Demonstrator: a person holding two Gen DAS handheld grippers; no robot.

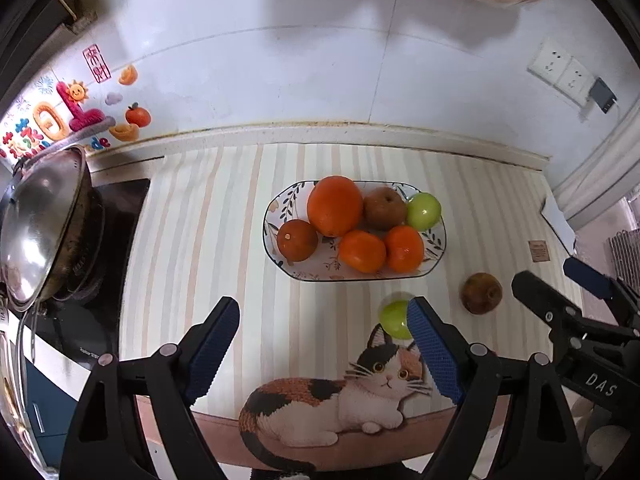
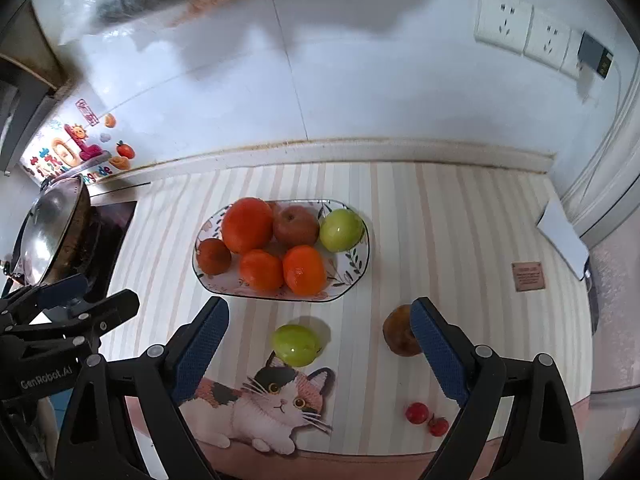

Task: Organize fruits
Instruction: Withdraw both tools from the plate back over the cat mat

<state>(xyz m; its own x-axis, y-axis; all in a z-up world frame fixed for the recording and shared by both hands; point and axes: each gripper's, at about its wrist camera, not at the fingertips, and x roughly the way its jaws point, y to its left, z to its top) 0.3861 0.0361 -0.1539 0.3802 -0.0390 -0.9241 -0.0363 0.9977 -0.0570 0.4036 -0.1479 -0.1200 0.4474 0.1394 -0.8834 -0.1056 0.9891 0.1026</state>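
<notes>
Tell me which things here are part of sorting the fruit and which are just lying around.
Job: plate of fruit, loose green apple, brown pear, two small red fruits.
Lying about: wok, brown card, wall stickers.

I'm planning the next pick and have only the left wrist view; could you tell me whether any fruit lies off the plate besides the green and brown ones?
Observer: Yes, two small red fruits lie on the mat near its front edge.
Operator: Where are they relative to the brown fruit?
Observer: Nearer the camera than the brown fruit, slightly right of it.
Operator: Is the right gripper holding anything?
Observer: No, the right gripper is open and empty.
</notes>
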